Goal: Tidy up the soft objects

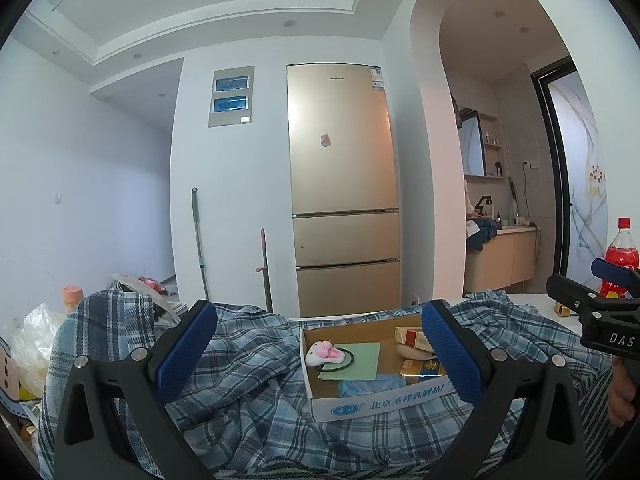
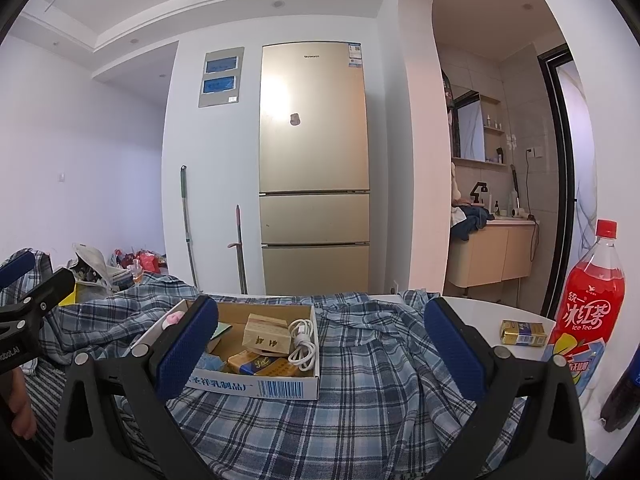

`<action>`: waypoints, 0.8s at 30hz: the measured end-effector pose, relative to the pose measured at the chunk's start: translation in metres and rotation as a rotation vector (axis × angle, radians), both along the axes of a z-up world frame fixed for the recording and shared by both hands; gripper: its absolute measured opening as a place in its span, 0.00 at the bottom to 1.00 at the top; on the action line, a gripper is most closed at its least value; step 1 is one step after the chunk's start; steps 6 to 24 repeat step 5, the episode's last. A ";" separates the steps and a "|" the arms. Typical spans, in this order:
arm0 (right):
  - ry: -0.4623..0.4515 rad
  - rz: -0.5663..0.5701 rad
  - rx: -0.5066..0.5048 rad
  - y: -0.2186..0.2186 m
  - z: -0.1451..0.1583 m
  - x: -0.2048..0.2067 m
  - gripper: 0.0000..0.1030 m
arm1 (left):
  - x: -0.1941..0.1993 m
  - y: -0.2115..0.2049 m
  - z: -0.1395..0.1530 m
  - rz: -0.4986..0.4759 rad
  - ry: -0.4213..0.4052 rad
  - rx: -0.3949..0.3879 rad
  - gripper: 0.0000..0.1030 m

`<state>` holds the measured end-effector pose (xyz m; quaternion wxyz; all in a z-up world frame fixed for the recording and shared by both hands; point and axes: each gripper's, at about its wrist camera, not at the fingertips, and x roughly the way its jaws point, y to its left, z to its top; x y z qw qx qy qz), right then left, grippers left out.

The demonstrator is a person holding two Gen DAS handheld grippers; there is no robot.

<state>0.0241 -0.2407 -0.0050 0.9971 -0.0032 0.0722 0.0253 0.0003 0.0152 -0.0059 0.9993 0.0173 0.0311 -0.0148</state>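
Note:
A blue plaid shirt lies rumpled over the table, also in the right wrist view. On it sits a shallow cardboard box holding a pink plush toy, a green card, packets and a pale blue cloth. My left gripper is open just above the shirt, in front of the box, with nothing between its fingers. My right gripper is open too, over the shirt, with the box behind its left finger. A white cable lies in the box.
A red ice tea bottle and a gold packet stand on the white table at the right. A gold fridge and two mop handles are behind. Bags and clutter sit at the left. A hand holds the right gripper.

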 end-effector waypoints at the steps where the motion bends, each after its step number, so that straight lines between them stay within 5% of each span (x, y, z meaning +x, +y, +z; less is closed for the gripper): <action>1: 0.001 0.000 0.000 0.000 0.000 0.000 1.00 | 0.000 -0.001 0.000 0.000 0.002 -0.003 1.00; 24: 0.000 0.000 0.000 0.000 0.000 0.000 1.00 | 0.000 -0.002 0.000 0.000 0.003 -0.003 1.00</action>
